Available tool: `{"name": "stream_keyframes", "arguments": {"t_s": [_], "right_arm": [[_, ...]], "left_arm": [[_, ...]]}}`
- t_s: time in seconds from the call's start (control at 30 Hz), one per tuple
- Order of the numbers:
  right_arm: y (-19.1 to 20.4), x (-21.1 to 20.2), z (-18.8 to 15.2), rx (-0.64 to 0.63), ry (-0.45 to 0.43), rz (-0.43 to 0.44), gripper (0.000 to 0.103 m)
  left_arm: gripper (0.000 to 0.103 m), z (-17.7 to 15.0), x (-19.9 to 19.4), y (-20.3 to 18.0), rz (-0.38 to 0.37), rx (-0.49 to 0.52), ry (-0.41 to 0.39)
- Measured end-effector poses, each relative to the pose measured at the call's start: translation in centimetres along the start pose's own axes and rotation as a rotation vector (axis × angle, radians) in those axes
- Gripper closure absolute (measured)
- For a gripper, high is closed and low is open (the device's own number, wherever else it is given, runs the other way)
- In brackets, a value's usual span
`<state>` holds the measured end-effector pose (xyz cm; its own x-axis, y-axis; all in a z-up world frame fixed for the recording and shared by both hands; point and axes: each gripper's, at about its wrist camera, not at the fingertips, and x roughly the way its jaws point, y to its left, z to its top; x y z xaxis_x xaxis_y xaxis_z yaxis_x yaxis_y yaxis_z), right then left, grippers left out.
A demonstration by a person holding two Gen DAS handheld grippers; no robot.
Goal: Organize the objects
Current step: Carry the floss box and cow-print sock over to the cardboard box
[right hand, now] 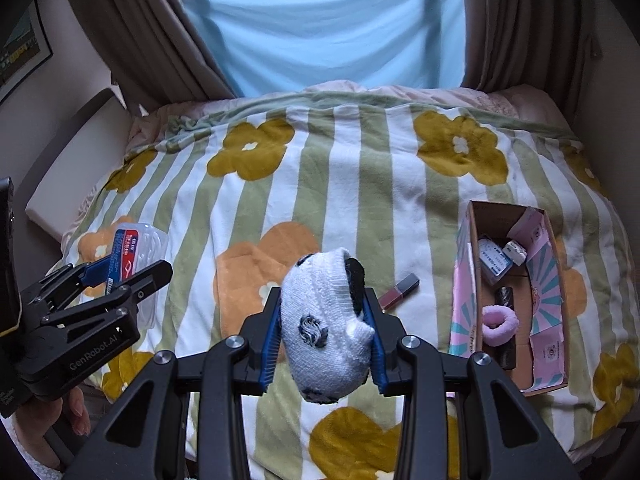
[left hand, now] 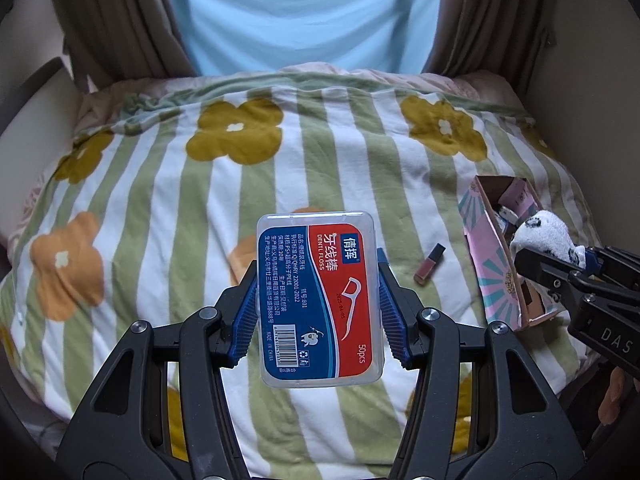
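I think the tidy-up is partly done. The cardboard box [right hand: 516, 300] on the right side of the bed already has things in it: a fluffy pink hair tie [right hand: 500, 325], a small blue and white pack [right hand: 495, 263], a little white thing and a dark tube. Three things are left outside, as far as I can see.

My left gripper [left hand: 318, 312] is squeezed tight on the dental floss box [left hand: 319, 300] and holds it up above the blanket [left hand: 168, 200]. The floss box is clear plastic with a red and blue label, and it stands up between the blue pads. It looks hard and smooth.

My right gripper [right hand: 323, 332] is squeezed tight on a rolled white sock [right hand: 324, 328] – soft, with dark patches on it, bulging out past the pads. It hangs over the near middle of the bed, left of the cardboard box.

A lipstick tube [right hand: 400, 289] lies flat on the blanket between the sock and the cardboard box – nothing touches it. So I guess the sock, the floss and the lipstick all need to go in the box
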<state>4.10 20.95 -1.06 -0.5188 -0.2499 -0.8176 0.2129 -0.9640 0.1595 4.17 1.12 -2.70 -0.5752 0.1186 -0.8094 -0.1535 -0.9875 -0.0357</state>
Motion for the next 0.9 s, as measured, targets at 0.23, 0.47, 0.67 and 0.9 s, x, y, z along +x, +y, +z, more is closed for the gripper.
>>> {"name": "stream_keyframes", "arguments": {"t_s": [0.23, 0.47, 0.67, 0.9], "right_arm": [[-4.0, -1.9, 0.0, 0.084, -0.040, -0.067, 0.069], [-9.8, -3.4, -0.6, 0.212, -0.053, -0.151, 0.069], [-15.0, -3.8, -1.9, 0.314, -0.037, -0.220, 0.069], [-20.2, -2.2, -3.8, 0.425, 0.017, -0.262, 0.069]], "left_arm": [[0.052, 2.4, 0.6, -3.5, -0.058, 0.080, -0.018], [0.052, 5.2, 1.8, -9.7, -0.147, 0.191, -0.032], [0.052, 7.7, 4.3, -16.4, -0.248, 0.286, -0.010], [0.052, 9.0, 8.5, -24.6, -0.332, 0.411, 0.043]]}}
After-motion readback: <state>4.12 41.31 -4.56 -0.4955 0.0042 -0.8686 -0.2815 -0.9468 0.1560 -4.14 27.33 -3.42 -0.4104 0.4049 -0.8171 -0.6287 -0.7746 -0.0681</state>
